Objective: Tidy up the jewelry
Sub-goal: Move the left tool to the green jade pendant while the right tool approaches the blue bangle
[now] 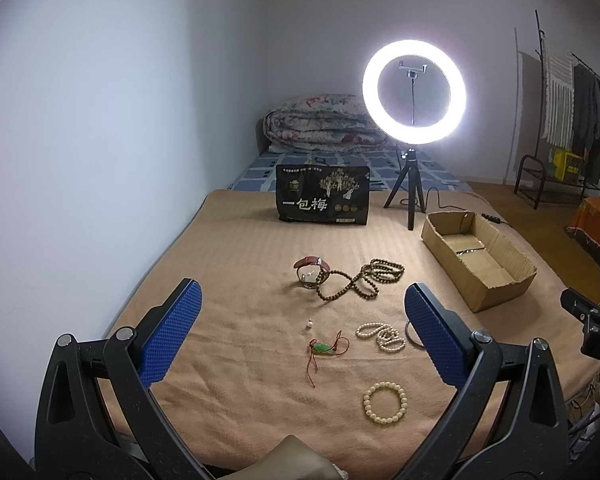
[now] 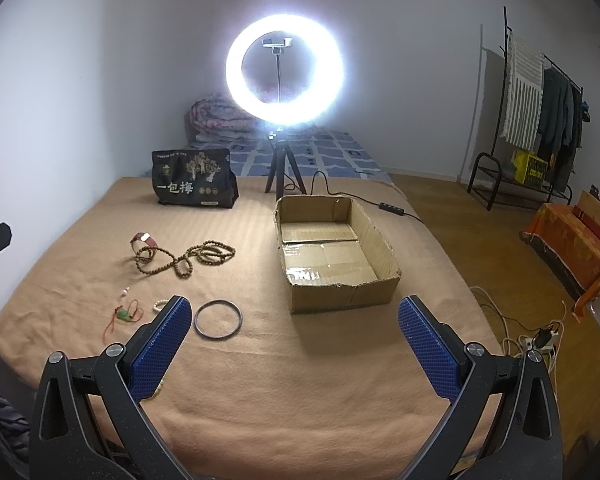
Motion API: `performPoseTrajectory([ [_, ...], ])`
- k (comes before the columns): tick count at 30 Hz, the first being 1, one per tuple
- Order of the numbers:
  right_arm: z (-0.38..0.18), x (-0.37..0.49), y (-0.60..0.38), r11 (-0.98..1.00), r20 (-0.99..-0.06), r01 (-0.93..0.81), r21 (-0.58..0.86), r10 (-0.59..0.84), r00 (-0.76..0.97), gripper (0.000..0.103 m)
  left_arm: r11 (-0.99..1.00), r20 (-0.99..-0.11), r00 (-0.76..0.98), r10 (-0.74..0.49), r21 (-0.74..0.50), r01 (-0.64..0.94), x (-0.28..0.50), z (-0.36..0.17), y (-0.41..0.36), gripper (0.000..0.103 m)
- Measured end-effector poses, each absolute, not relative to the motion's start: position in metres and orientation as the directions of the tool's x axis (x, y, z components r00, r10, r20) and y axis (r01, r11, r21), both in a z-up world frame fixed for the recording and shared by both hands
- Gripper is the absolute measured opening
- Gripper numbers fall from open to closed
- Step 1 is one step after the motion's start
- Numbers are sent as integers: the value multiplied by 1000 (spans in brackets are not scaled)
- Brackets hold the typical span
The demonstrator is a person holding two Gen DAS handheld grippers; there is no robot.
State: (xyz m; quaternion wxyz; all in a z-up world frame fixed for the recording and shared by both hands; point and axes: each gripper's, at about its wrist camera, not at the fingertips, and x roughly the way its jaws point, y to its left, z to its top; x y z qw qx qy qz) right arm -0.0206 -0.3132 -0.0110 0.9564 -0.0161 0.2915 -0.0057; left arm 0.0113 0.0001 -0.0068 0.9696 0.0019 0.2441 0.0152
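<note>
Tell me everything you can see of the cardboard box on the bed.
The cardboard box is brown, shallow, rectangular and open at the top, with rough torn rims. Nothing lies in it; clear tape shines on its bottom flaps. It sits upright on the tan blanket, to the right of the jewelry, touching no piece of it.

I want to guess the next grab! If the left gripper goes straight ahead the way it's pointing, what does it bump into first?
Probably the green pendant on its red cord, lying almost midway between the open left gripper fingers. Depth is hard to judge, so it might meet the blanket first.
</note>
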Motion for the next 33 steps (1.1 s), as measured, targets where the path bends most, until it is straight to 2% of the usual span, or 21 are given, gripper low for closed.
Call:
performPoseTrajectory([
  [10,-11,-1,-310,994,-573,-45,-100,-20,819,103,999,-542,839,47,16,-46,33,-22,18,103],
  [16,-21,20,-301,980,-594,-163,-114,64,802,103,999,-615,788,35,37,-15,49,-36,26,103],
  [22,-54,44,-275,946,-689,-302,-122,138,711,103,999,-688,725,-20,16,43,73,-53,34,102],
  [28,-94,68,-257,920,-778,-382,-84,179,602,103,990,-767,632,-113,-33,137,90,-79,29,98],
  [30,-107,77,-257,921,-803,-386,-52,192,564,103,986,-799,586,-133,-44,164,96,-90,23,88],
  [33,-122,90,-257,922,-826,-388,-9,212,522,103,981,-833,531,-155,-66,184,106,-107,16,84],
])
